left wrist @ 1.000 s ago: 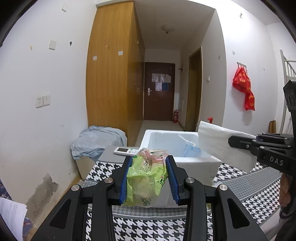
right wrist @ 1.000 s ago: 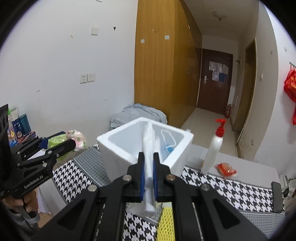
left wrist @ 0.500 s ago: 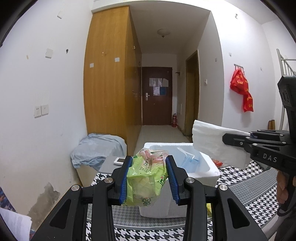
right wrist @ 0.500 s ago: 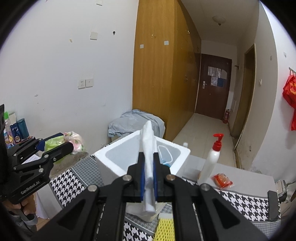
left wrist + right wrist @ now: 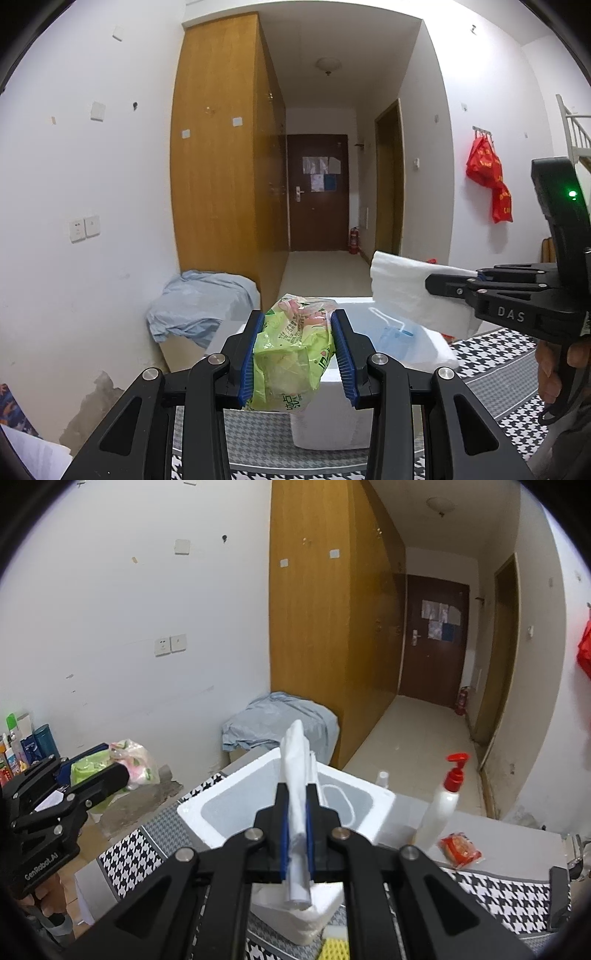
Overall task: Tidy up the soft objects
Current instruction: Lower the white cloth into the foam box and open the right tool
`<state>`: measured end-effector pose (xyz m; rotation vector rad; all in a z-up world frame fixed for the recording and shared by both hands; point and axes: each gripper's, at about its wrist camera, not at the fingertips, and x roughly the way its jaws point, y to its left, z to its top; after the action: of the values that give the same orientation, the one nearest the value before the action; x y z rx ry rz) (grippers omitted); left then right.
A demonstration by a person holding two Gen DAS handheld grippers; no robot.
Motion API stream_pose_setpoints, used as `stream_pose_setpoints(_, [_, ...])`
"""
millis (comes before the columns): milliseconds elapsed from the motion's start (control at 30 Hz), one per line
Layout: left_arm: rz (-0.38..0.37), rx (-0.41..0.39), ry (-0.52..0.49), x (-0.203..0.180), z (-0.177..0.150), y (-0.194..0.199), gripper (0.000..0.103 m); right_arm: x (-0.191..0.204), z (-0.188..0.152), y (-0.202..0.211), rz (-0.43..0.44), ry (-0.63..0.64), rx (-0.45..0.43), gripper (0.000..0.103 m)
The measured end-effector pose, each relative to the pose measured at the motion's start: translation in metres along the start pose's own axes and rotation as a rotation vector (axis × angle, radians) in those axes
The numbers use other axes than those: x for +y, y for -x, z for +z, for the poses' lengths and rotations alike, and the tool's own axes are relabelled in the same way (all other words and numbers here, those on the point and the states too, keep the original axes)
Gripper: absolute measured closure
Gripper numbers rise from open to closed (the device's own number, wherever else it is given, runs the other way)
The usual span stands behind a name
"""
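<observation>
My left gripper [image 5: 297, 354] is shut on a green and pink tissue pack [image 5: 291, 354], held in the air before the white foam box [image 5: 406, 354]. That pack also shows at the left of the right wrist view [image 5: 125, 766]. My right gripper [image 5: 295, 823] is shut on a white plastic-wrapped soft pack [image 5: 295, 786], held above the foam box [image 5: 229, 819]. In the left wrist view that white pack [image 5: 402, 291] hangs over the box's right side. A blue face mask [image 5: 391, 336] lies inside the box.
The box stands on a houndstooth cloth [image 5: 498, 890]. A white pump bottle with a red top [image 5: 443, 808] and a red snack packet [image 5: 460, 849] sit to its right. A yellow sponge [image 5: 334, 949] lies near the front. A blue-covered bundle [image 5: 199, 306] sits by the wardrobe.
Both grippers have risen with their packs still held. The foam box now sits lower in both views.
</observation>
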<state>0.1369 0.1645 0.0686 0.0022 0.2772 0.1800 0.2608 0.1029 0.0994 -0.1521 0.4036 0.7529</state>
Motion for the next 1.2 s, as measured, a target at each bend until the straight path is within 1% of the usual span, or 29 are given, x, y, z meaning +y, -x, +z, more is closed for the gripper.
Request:
stream_pose_setpoints(100, [0.012, 0.009, 0.016, 0.007, -0.004, -0.003, 0.064, -0.001, 0.001, -0.017, 0.013, -0.011, 0.029, 0.093])
stream_pose_setpoints(233, [0.027, 0.021, 0.029, 0.013, -0.009, -0.007, 0.064, -0.004, -0.002, -0.035, 0.002, -0.019, 0.071, 0.092])
stream_pose_setpoints(300, [0.035, 0.026, 0.036, 0.014, -0.010, -0.008, 0.064, -0.003, -0.001, -0.042, 0.035, -0.031, 0.082, 0.079])
stream_pose_setpoints(333, [0.038, 0.029, 0.038, 0.015, -0.010, -0.008, 0.064, -0.003, -0.001, -0.043, 0.055, -0.039, 0.083, 0.054])
stream_pose_setpoints(367, [0.042, 0.034, 0.040, 0.017, -0.011, -0.009, 0.064, -0.003, -0.001, -0.044, 0.062, -0.044, 0.083, 0.032])
stream_pose_setpoints(433, [0.049, 0.044, 0.046, 0.019, -0.013, -0.011, 0.064, -0.001, -0.001, -0.041, 0.061, -0.050, 0.066, 0.023])
stream_pose_setpoints(500, [0.063, 0.053, 0.063, 0.023, -0.015, -0.013, 0.064, -0.001, -0.001, -0.038, 0.055, -0.049, 0.065, 0.020])
stream_pose_setpoints(567, [0.063, 0.056, 0.076, 0.025, -0.016, -0.013, 0.064, -0.001, -0.002, -0.034, 0.058, -0.042, 0.070, 0.008])
stream_pose_setpoints(667, [0.069, 0.053, 0.075, 0.026, -0.018, -0.013, 0.064, -0.002, -0.005, -0.026, 0.042, -0.035, 0.062, 0.005])
stream_pose_setpoints(800, [0.059, 0.055, 0.067, 0.027, -0.014, -0.019, 0.064, -0.007, -0.014, -0.009, 0.004, -0.029, 0.041, 0.005])
stream_pose_setpoints(867, [0.039, 0.052, 0.062, 0.026, -0.012, -0.022, 0.064, -0.010, -0.020, 0.000, -0.009, -0.024, 0.039, 0.003])
stream_pose_setpoints(933, [0.025, 0.061, 0.058, 0.024, -0.010, -0.028, 0.064, -0.018, -0.028, 0.013, -0.038, -0.041, 0.029, 0.002])
stream_pose_setpoints(1000, [0.008, 0.063, 0.053, 0.022, -0.008, -0.031, 0.064, -0.024, -0.035, 0.023, -0.046, -0.069, 0.012, 0.002])
stream_pose_setpoints(1200, [-0.040, 0.046, 0.025, 0.008, 0.001, -0.038, 0.064, -0.044, -0.046, 0.046, -0.087, -0.143, -0.033, 0.001])
